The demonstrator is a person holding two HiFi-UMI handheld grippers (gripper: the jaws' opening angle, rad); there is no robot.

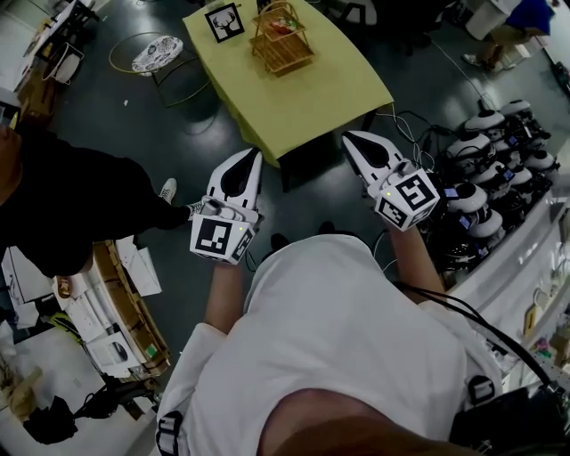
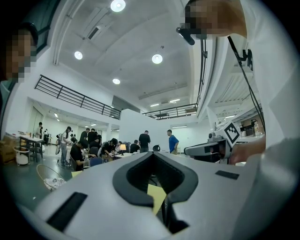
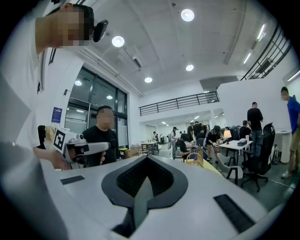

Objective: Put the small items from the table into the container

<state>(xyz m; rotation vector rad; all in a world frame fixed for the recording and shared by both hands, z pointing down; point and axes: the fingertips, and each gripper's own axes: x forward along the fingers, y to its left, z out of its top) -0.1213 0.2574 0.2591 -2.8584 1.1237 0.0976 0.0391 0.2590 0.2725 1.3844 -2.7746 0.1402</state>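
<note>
A person holds the left gripper (image 1: 256,153) and right gripper (image 1: 349,136) level, either side of the near corner of the yellow table (image 1: 303,100), noses aimed along it, both pairs of fingers pressed together on nothing. At the table's far end the wooden basket (image 1: 287,57) stands upright, handle up, sides square with the table's edges, beside a marker card (image 1: 224,22).

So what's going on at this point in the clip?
A person stands a little way back from the yellow table, holding the left gripper and right gripper level in front of them. Both have their jaws together with nothing between them. A basket sits at the table's far end beside a marker card. Nothing is being handled yet.
</note>
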